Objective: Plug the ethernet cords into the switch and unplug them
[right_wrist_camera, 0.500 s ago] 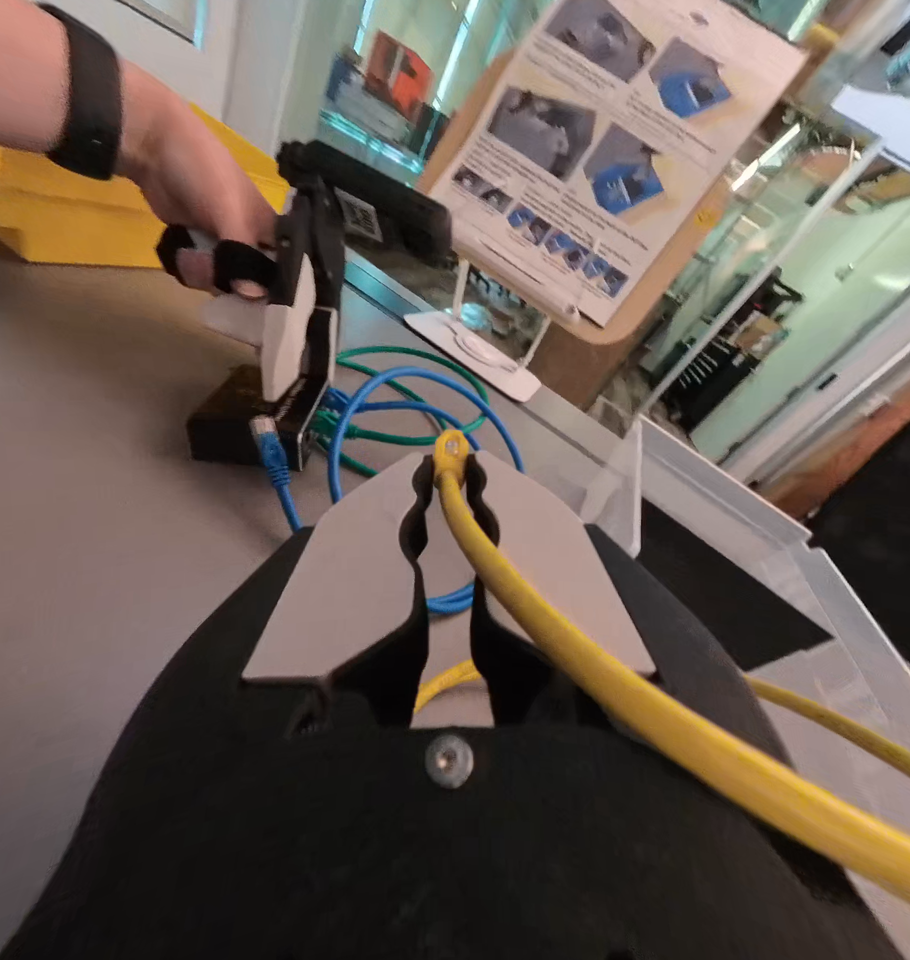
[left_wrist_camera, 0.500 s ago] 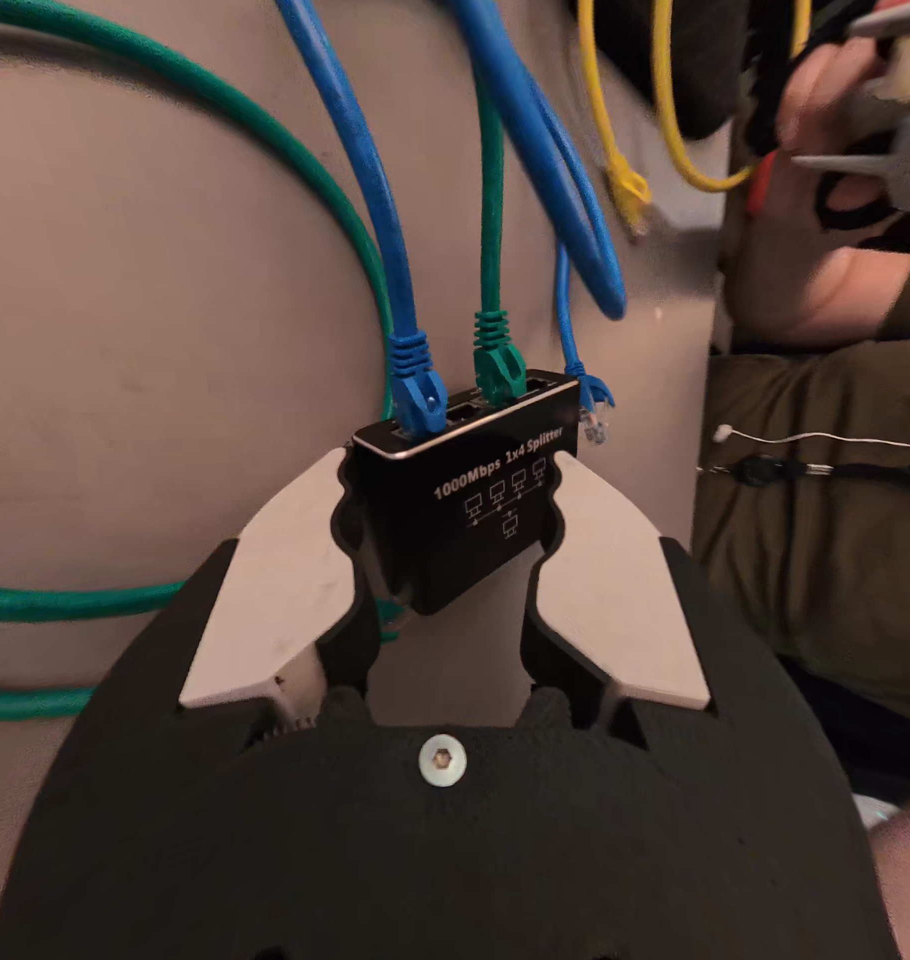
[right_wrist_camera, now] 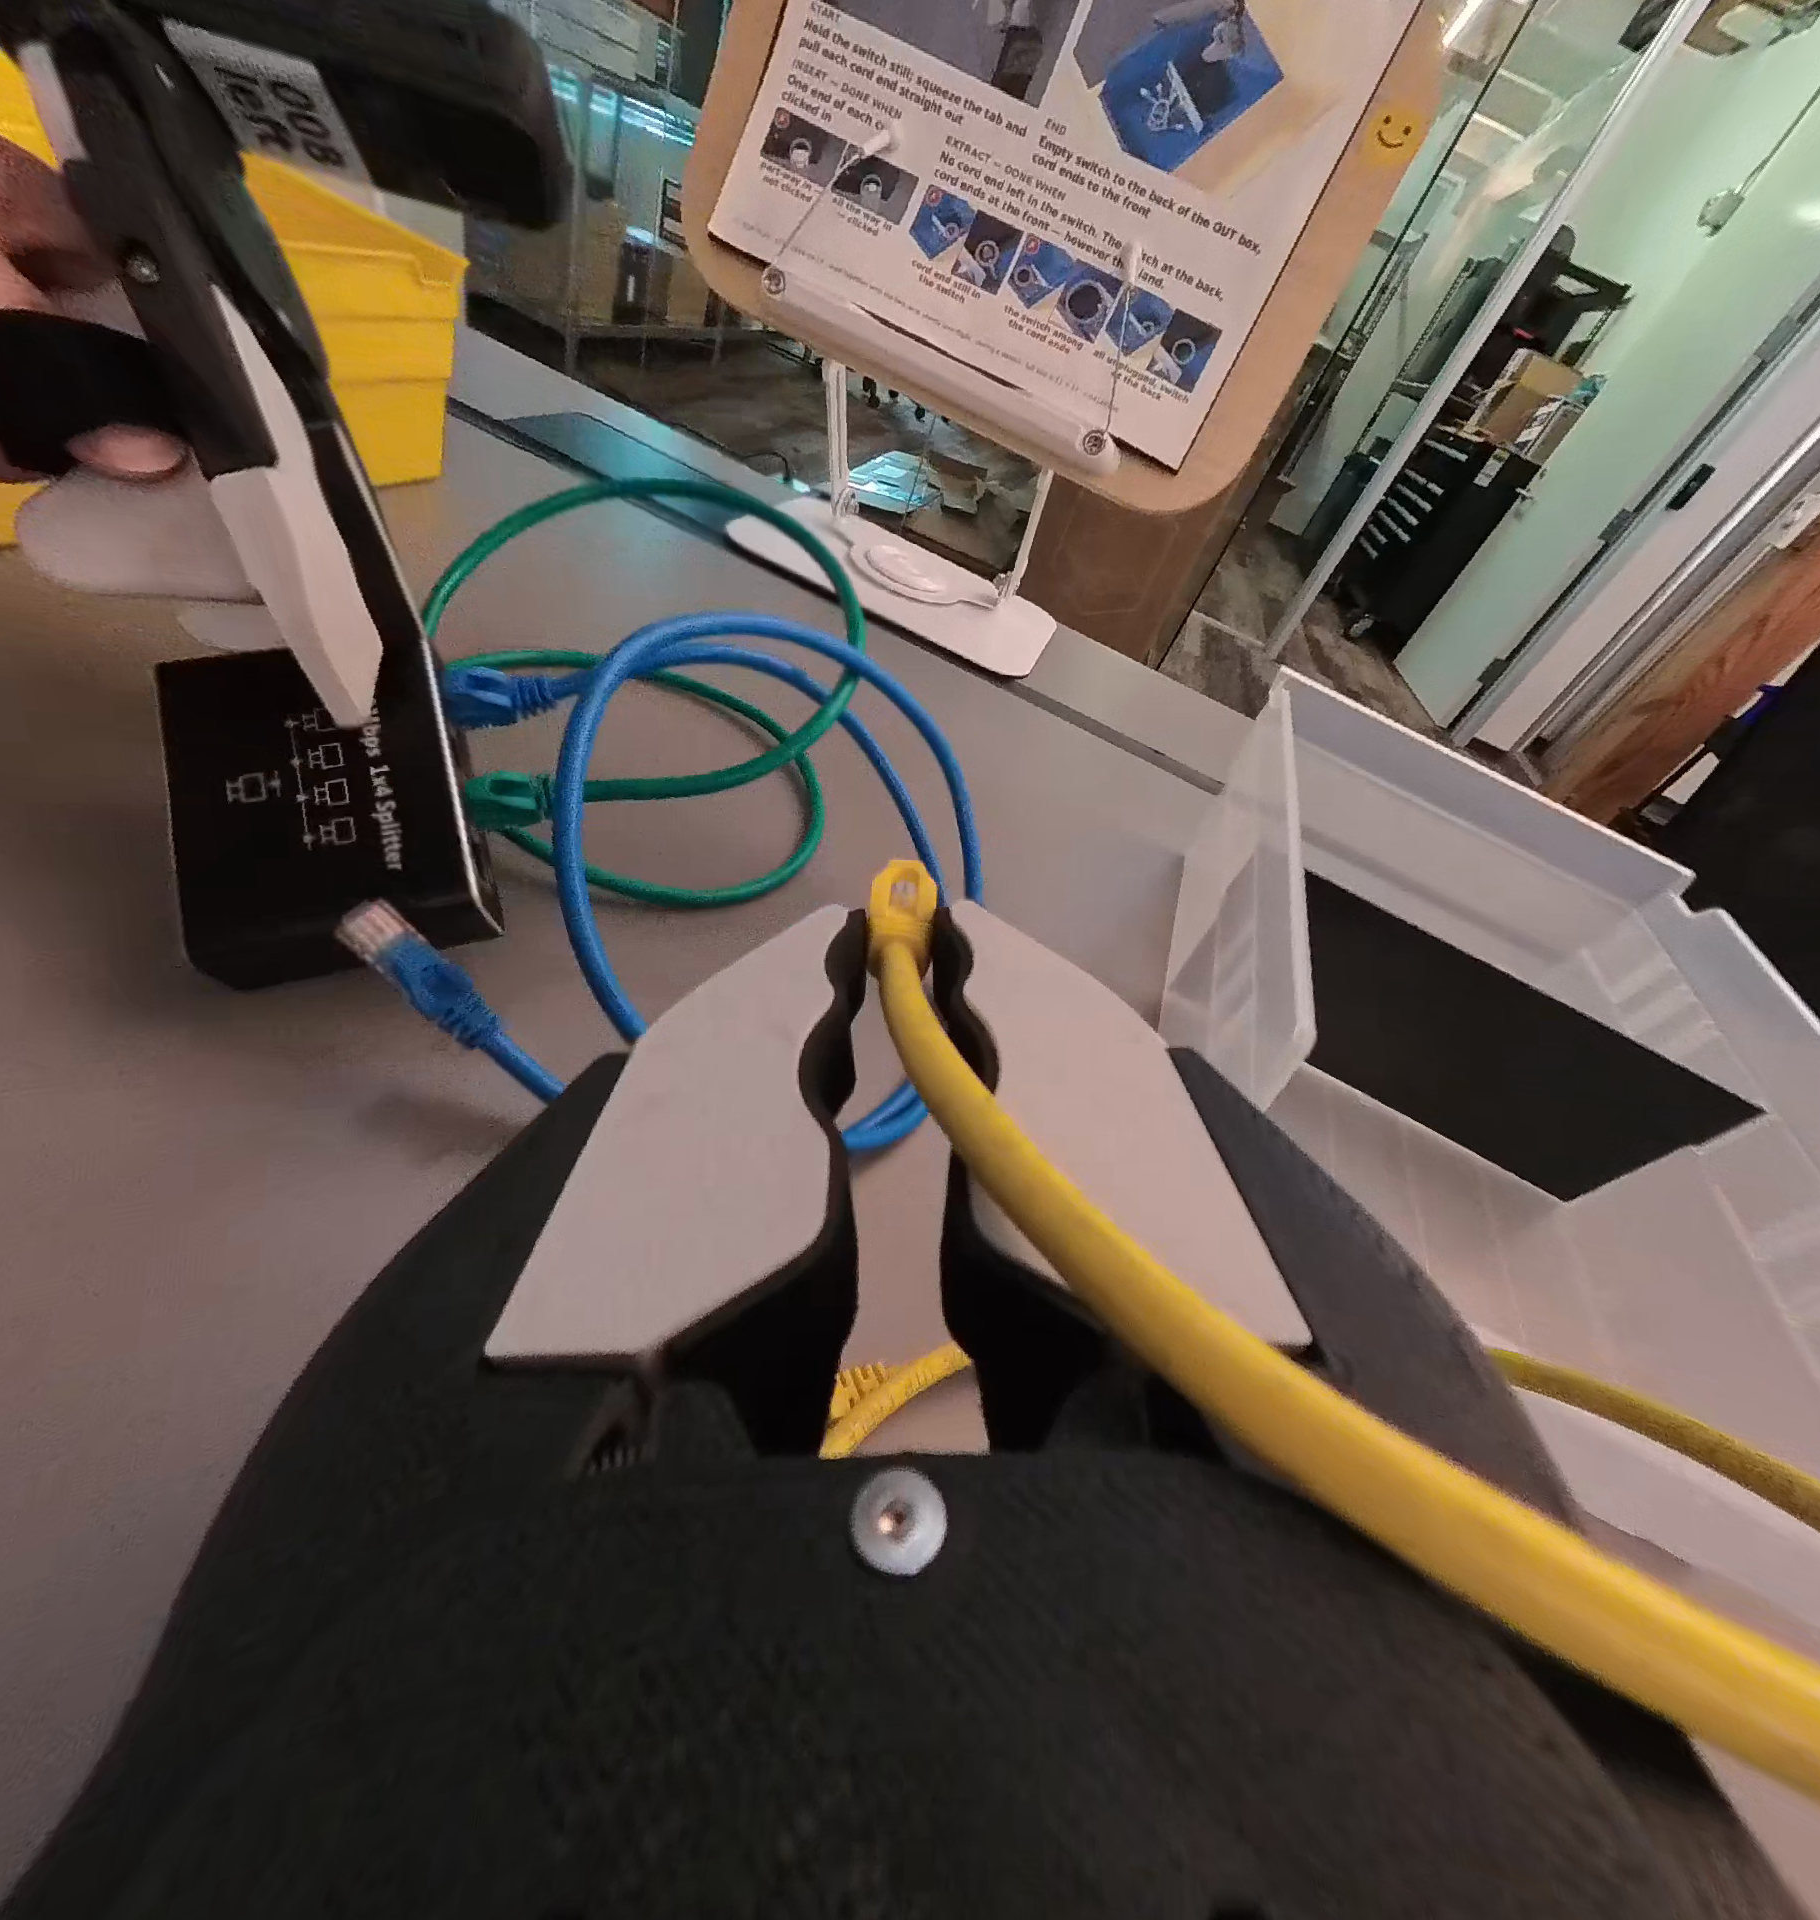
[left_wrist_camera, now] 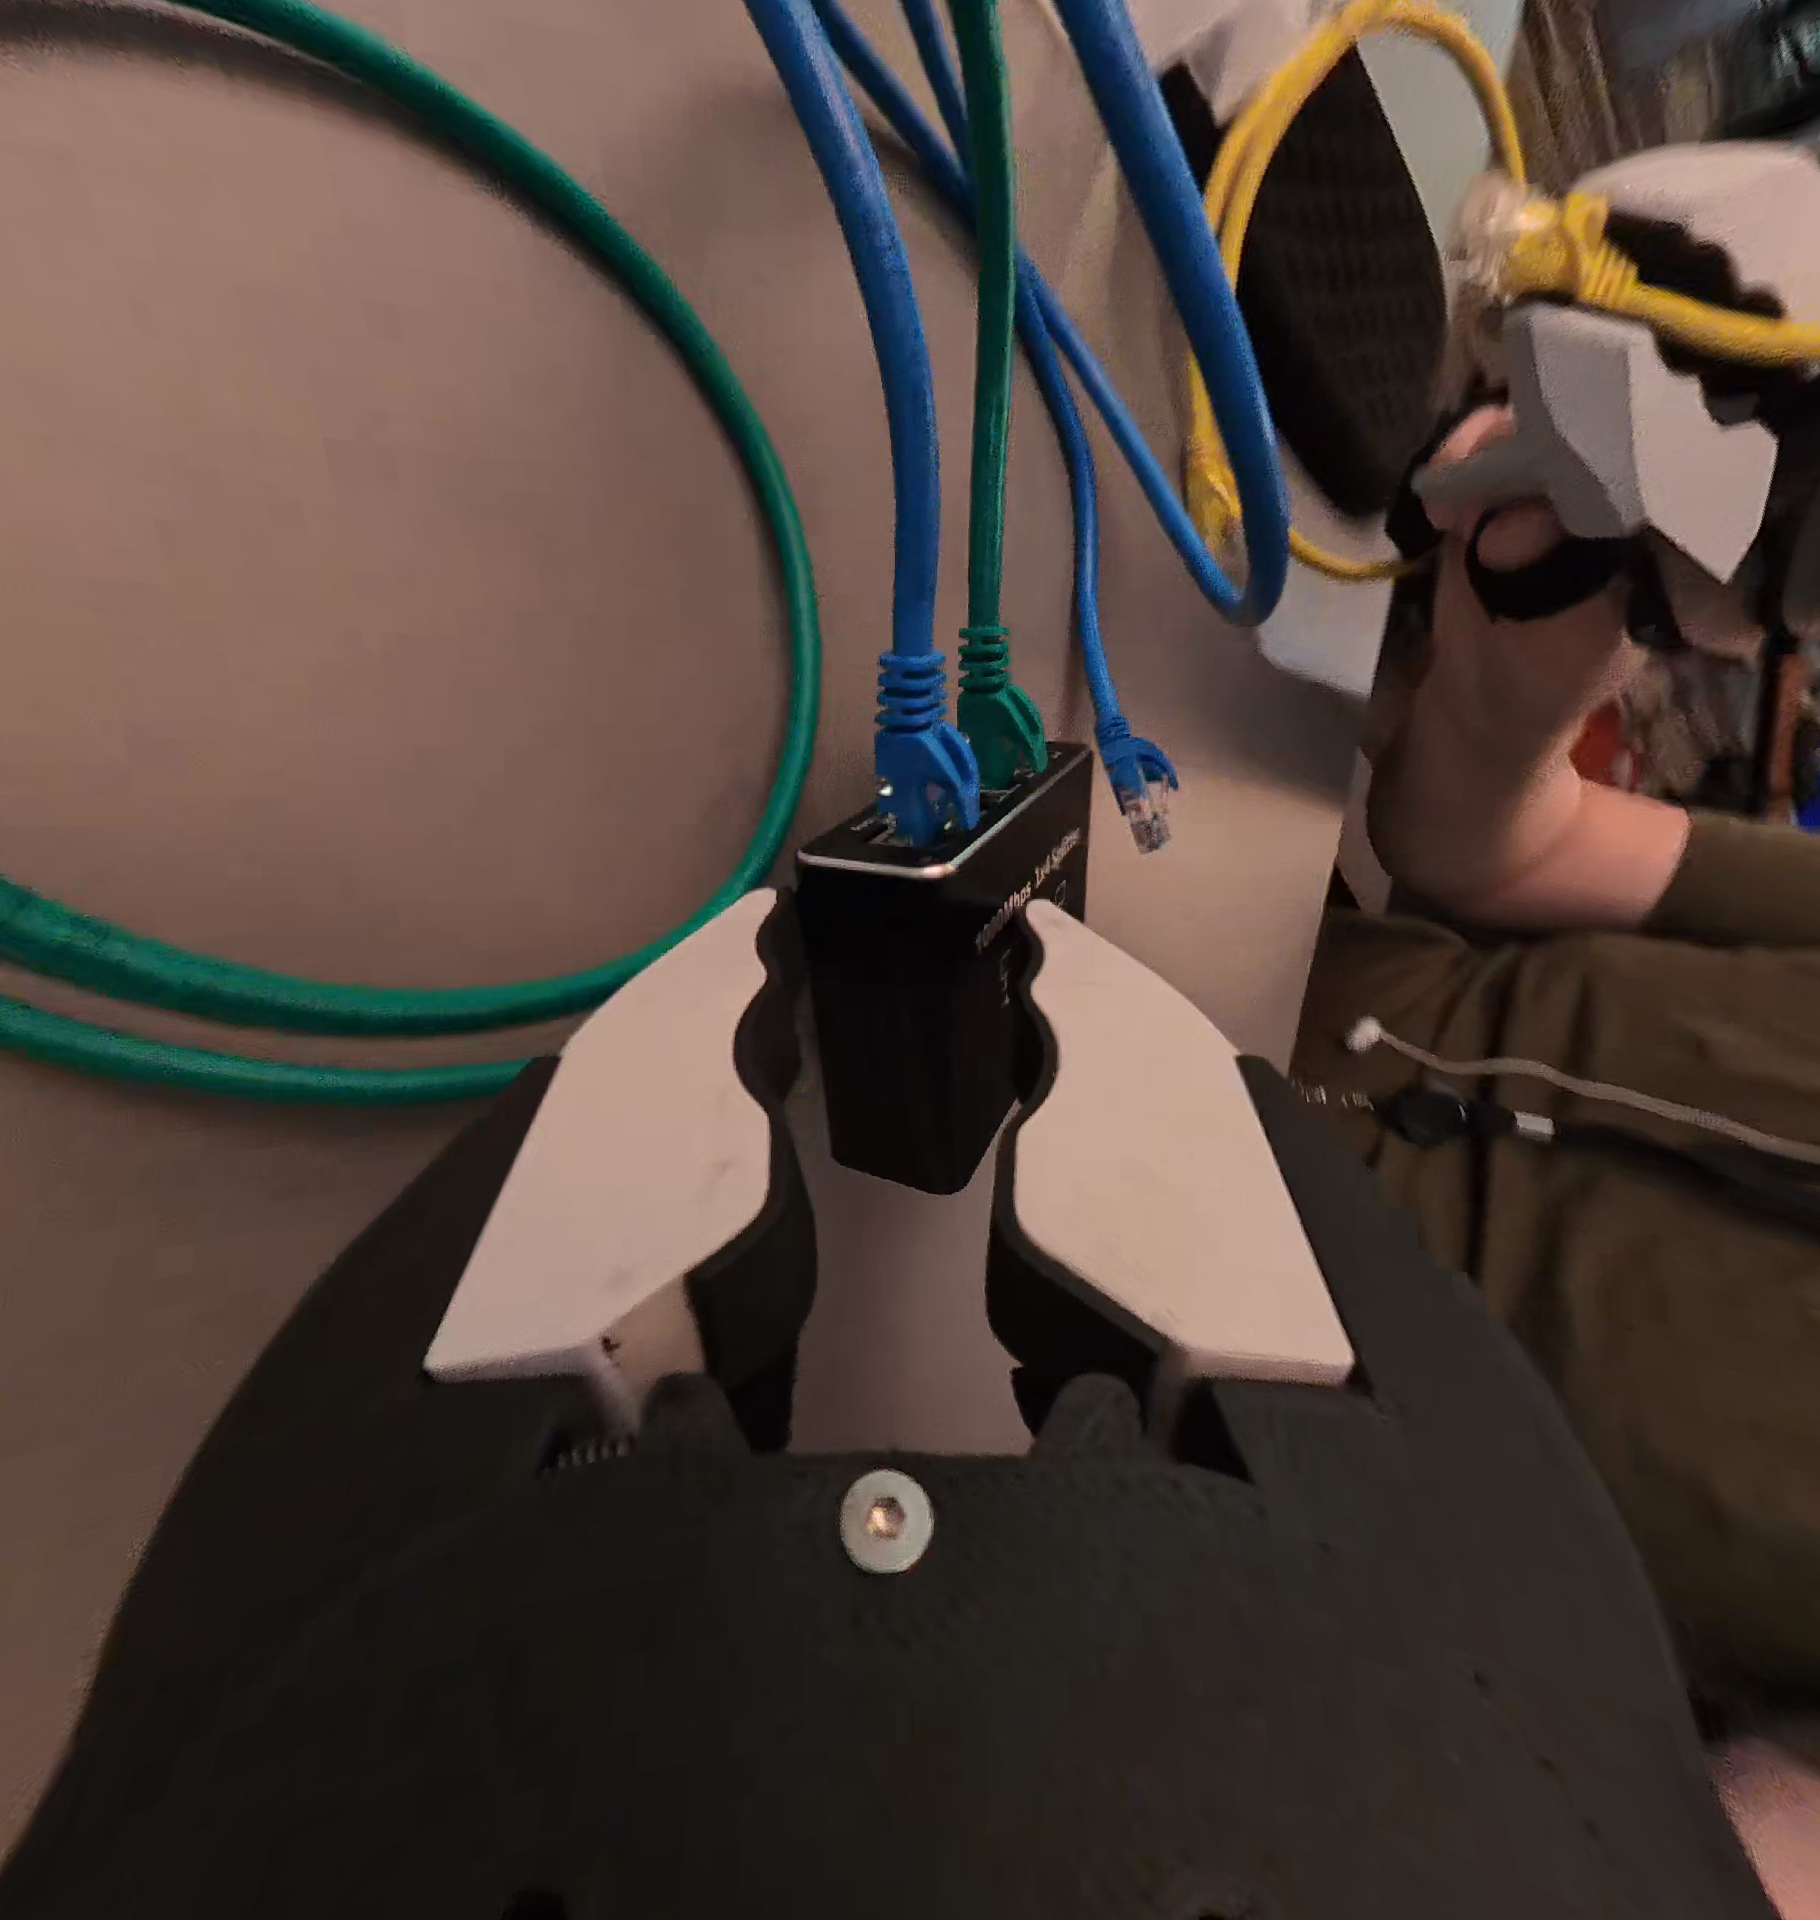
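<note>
My left gripper is shut on the black switch, which rests on the grey table. A blue plug and a green plug sit in its ports. A second blue plug lies loose beside the switch. My right gripper is shut on the yellow cord just behind its plug, held above the table to the right of the switch. The left gripper shows in the right wrist view, and the right gripper in the left wrist view.
Green cord loops and blue cord loops lie on the table beyond the switch. A clear plastic bin stands at the right. A yellow bin and an instruction board on a stand are at the back. There is about 15 cm between the tips of the two grippers.
My right gripper has moved closer to the switch with the yellow cord in it. The left gripper still holds the switch, which has turned somewhat in its view.
</note>
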A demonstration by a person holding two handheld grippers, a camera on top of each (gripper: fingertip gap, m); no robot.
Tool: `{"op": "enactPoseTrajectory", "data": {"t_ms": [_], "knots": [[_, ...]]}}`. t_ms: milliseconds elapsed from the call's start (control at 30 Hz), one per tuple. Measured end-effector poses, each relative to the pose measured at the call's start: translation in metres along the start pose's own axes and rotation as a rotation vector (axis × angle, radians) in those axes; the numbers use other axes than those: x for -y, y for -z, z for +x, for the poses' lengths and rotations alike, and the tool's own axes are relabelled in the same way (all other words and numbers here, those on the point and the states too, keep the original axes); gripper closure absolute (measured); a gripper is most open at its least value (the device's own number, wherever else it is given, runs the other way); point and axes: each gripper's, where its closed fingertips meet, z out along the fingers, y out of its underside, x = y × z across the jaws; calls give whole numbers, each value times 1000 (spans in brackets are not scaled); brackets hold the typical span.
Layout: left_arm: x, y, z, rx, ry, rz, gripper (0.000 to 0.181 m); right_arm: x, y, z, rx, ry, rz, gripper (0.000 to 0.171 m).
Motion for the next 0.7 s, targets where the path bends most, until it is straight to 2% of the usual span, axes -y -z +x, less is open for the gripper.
{"op": "enactPoseTrajectory", "data": {"t_ms": [167,367,400,467,533,700], "knots": [[4,9,-1,82,233,270,146,-1,-5,-7,22,-2,-17,158],[21,30,-8,61,530,752,147,-9,-14,-27,66,9,-57,158],[22,31,-14,111,556,797,147,-11,-16,-31,73,9,-60,158],[19,30,-28,336,503,773,147,-12,-21,-37,83,5,-65,158],[24,36,-31,560,357,780,147,-15,-25,-42,89,3,-68,158],[33,37,-20,740,237,858,148,-26,-26,-45,85,32,-89,158]]}}
